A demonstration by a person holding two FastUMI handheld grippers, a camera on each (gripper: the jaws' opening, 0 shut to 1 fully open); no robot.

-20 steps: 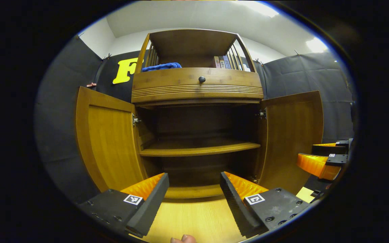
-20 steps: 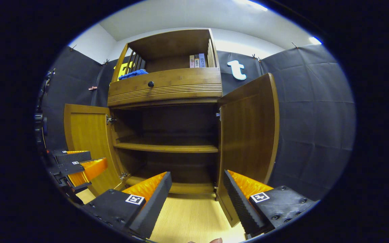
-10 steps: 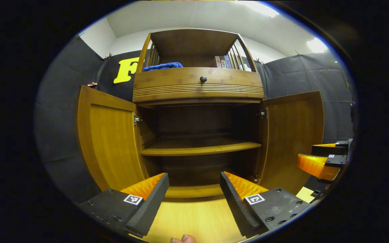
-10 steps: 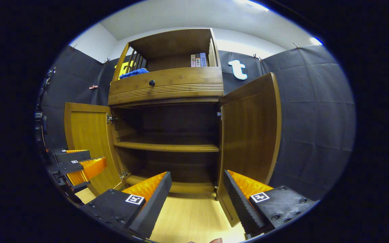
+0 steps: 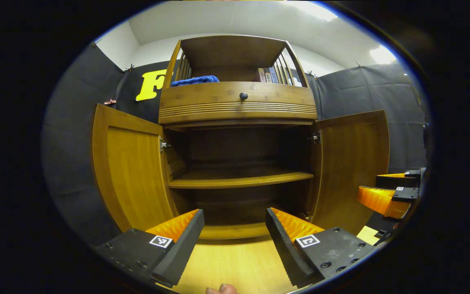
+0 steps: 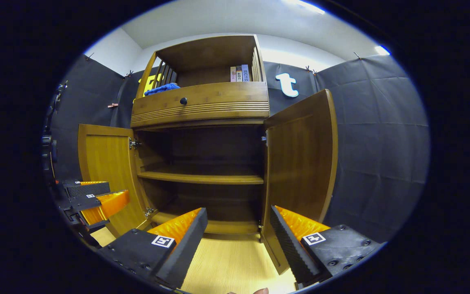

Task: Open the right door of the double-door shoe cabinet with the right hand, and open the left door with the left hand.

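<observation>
The wooden shoe cabinet [image 5: 237,106] stands before me with both doors swung wide. Its left door [image 5: 131,171] and right door [image 5: 351,167] both stand out from the dark inside, where a middle shelf [image 5: 241,179] is bare. My left gripper [image 5: 235,222] is open, held back from the cabinet in front of the opening, nothing between its fingers. In the right gripper view the right door [image 6: 300,163] rises just ahead of my open right gripper [image 6: 238,222]. The left door [image 6: 106,171] and the left gripper [image 6: 96,198] show at that view's left.
A closed drawer with a dark knob [image 5: 243,96] sits above the doors. On the top shelf lie a blue cloth [image 5: 196,80] and some books [image 5: 268,75]. Light wooden floor [image 5: 239,265] lies under the grippers. The right gripper [image 5: 388,192] shows at the left gripper view's right edge.
</observation>
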